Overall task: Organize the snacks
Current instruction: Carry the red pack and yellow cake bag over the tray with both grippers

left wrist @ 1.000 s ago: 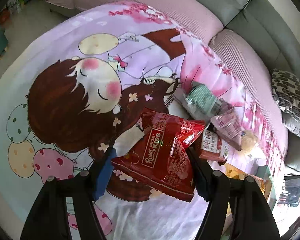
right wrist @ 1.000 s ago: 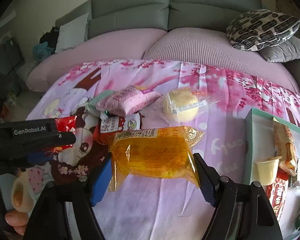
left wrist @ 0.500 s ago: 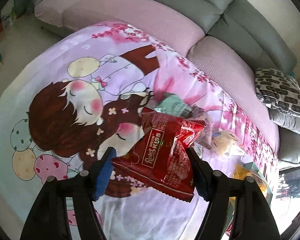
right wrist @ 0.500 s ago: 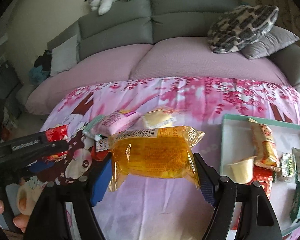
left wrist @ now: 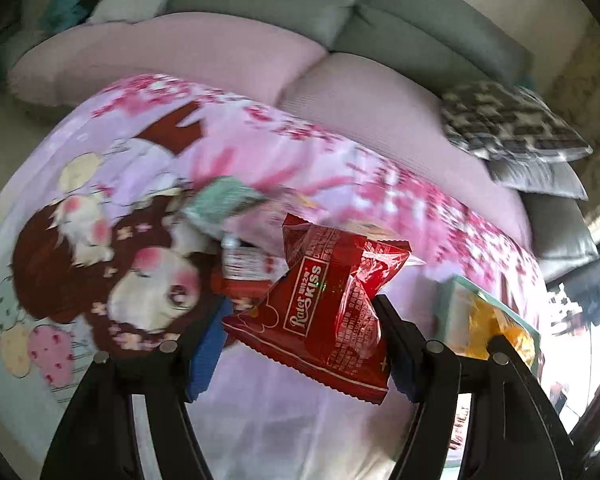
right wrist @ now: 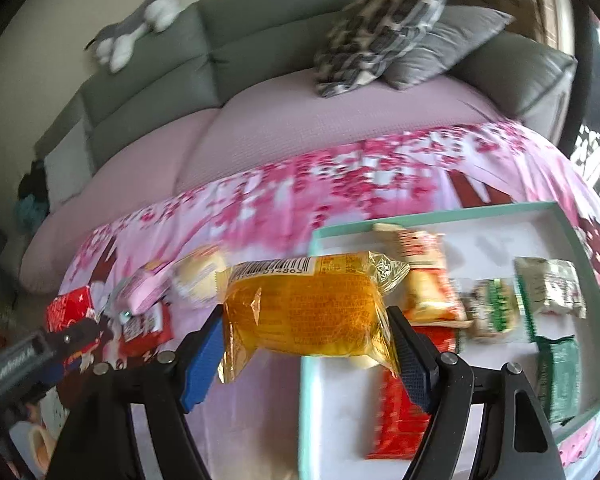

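Left wrist view: the left gripper (left wrist: 300, 328) pinches a red Rater Kiss packet (left wrist: 328, 304) between its half-spread jaws, the packet lifted clear above the pink cartoon-print sheet (left wrist: 140, 184); a teal-rimmed tray (left wrist: 452, 292) sits to the packet's right, more wrapped snacks blurred behind it. Right wrist view: the right gripper (right wrist: 306, 350) clamps a yellow wrapped cake (right wrist: 308, 308) across fairly wide jaws, pads pressed to both ends; the cake hangs over the tray's (right wrist: 420, 220) left rim, snacks lying inside the tray; the left gripper (right wrist: 40, 356) shows far left of the tray.
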{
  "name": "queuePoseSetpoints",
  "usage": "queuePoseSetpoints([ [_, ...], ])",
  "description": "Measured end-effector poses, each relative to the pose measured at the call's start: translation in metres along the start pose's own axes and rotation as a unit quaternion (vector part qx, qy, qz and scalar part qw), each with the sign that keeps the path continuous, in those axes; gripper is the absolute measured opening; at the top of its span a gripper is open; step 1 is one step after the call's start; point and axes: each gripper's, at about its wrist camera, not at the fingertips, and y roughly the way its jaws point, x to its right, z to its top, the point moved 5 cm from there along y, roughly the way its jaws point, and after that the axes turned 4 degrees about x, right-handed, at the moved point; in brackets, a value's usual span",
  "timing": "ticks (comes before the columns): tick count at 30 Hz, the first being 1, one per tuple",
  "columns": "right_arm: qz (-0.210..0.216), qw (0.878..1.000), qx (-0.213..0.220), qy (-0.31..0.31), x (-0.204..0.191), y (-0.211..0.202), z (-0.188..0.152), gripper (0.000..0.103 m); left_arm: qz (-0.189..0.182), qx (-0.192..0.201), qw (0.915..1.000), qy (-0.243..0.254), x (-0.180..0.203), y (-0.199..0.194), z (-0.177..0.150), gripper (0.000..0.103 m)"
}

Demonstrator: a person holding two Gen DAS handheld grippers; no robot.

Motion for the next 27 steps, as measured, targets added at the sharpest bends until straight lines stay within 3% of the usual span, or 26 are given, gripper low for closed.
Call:
queuePoseSetpoints([
  [8,-0.04,0.997,0.013,0.067,0.065,-0.007,0.016,0.079,-0.03,-0.008,0.9971,0.07,0.065,0.015,-0.006,0.072],
  [15,-0.065,0.99,0.022,0.119,0.113,-0.012,0.022,0.079,-0.043,-0.02,0.9877,0.149,0.128,0.038,-0.016,0.072],
  [27,-0.085,0.981,0.032,0.17,0.158,-0.006,0.027,0.079,-0.057,-0.034,0.9764,0.206,0.182,0.076,-0.03,0.072],
])
